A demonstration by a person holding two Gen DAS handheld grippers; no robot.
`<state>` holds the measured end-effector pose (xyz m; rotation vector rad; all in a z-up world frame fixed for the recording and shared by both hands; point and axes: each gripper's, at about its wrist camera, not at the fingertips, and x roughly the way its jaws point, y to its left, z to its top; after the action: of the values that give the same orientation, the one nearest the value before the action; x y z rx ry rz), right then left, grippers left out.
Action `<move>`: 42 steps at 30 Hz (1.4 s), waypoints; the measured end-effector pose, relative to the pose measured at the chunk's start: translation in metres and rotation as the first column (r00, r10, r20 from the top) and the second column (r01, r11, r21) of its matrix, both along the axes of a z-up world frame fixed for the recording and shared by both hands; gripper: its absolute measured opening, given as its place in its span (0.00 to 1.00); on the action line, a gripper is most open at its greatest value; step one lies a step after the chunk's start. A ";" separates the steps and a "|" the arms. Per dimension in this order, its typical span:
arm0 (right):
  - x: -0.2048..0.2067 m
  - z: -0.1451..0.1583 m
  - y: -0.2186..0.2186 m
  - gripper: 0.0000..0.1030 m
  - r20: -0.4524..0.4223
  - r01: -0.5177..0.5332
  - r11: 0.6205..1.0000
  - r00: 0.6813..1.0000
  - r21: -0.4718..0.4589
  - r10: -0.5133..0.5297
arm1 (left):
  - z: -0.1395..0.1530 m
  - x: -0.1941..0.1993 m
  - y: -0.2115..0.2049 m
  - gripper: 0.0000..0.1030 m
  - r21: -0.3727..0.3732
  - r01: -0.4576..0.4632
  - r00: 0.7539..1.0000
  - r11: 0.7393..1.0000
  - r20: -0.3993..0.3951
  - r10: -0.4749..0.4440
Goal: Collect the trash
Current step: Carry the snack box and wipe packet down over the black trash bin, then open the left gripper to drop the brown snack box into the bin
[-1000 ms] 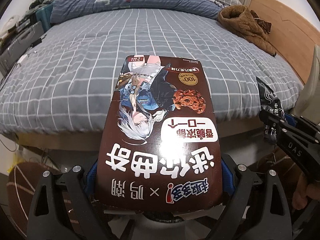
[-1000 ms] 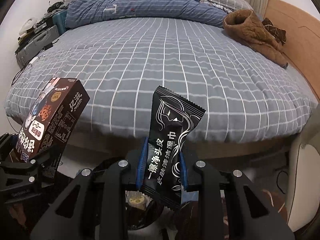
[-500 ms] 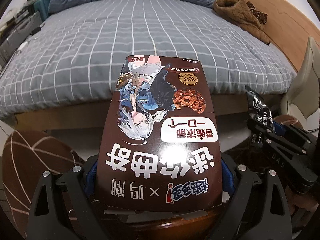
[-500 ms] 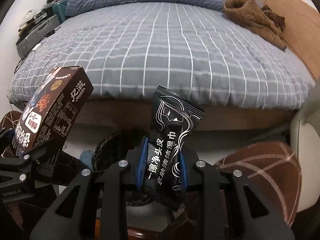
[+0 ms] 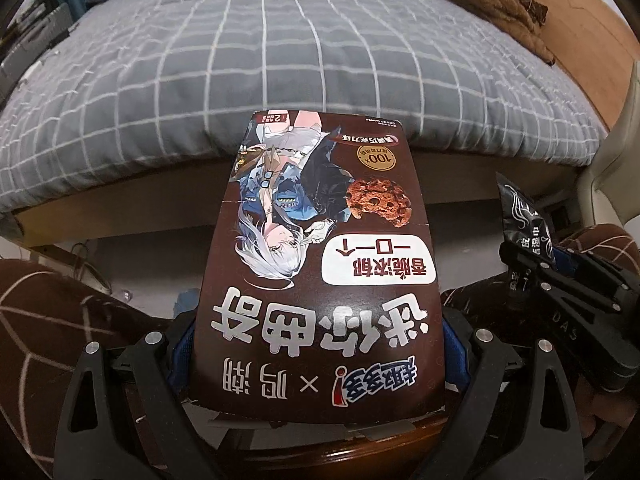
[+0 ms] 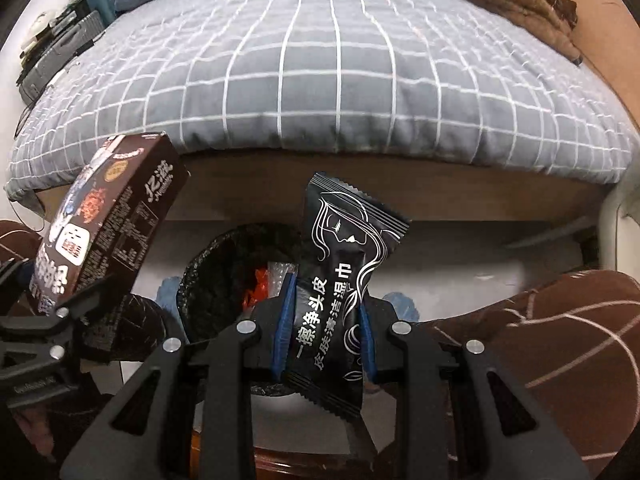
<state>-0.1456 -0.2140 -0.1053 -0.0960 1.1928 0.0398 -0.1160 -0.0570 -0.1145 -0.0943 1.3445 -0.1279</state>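
Note:
My left gripper (image 5: pixel 316 344) is shut on a brown cookie box (image 5: pixel 320 248) printed with an anime figure, held up in front of the bed edge. The box also shows in the right wrist view (image 6: pixel 104 232), at the left. My right gripper (image 6: pixel 324 336) is shut on a black wet-wipe sachet (image 6: pixel 340 280), which also shows in the left wrist view (image 5: pixel 524 220), at the right. A trash bin with a black liner (image 6: pixel 224 276) stands on the floor below, behind the sachet and to its left, with red and clear wrappers inside.
A bed with a grey checked cover (image 6: pixel 340 72) fills the upper view, a brown jacket (image 6: pixel 516 4) at its far right. The person's knees in brown patterned trousers (image 6: pixel 560 320) flank the bin. Clutter (image 6: pixel 52 48) lies left of the bed. A pale chair (image 5: pixel 616 168) stands right.
Both grippers have tilted down and drawn back from the bed toward the floor. The trash bin and the knees have come into view. Both grips are unchanged.

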 end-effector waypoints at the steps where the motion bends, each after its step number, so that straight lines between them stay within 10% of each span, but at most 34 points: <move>1: 0.003 -0.004 0.000 0.26 -0.010 0.002 1.000 1.000 0.005 -0.002 | -0.006 0.001 -0.001 0.87 -0.007 0.005 1.000 1.000 -0.016 -0.005; 22: 0.038 -0.071 -0.007 0.26 -0.176 0.025 1.000 0.984 0.019 -0.021 | -0.090 0.028 -0.018 0.87 -0.018 0.039 0.988 0.999 -0.149 -0.041; 42: 0.037 -0.071 0.004 0.27 -0.174 -0.024 0.999 0.984 0.029 0.029 | -0.090 0.004 -0.018 0.94 0.000 0.076 0.987 0.997 -0.139 -0.075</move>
<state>-0.1086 -0.2102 -0.1764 -0.0861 1.3655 0.0892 -0.1118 -0.0754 -0.2045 -0.0483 1.4880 -0.1839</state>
